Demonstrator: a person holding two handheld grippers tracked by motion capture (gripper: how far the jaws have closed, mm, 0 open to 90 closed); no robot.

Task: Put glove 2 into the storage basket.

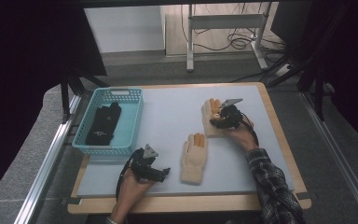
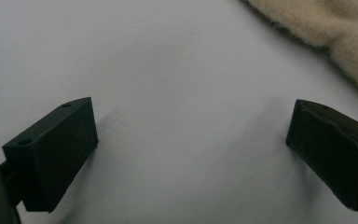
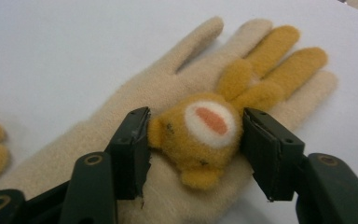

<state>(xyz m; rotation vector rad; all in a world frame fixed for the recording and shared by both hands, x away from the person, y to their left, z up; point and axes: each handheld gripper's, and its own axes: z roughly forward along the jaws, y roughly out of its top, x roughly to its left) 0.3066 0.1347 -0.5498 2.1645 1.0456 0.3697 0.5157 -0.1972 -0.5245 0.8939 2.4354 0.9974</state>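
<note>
A grey table [image 1: 168, 116] carries a blue basket [image 1: 133, 123] at its left with a black glove [image 1: 103, 123] inside, and two cream gloves: the far glove [image 1: 208, 116] and the near glove [image 1: 193, 158]. The right gripper [image 3: 196, 135] has its jaws closing around the orange bear face [image 3: 205, 133] on the far glove, touching both sides. The left gripper [image 2: 191, 140] rests wide open on bare table just beside the near glove

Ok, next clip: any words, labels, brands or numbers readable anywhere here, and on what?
None can be read.
black gloves in the blue basket: a small pale mark, too small and blurred to read.
cream glove with its bear face: no text.
right gripper and left gripper: no markings legible.
</note>
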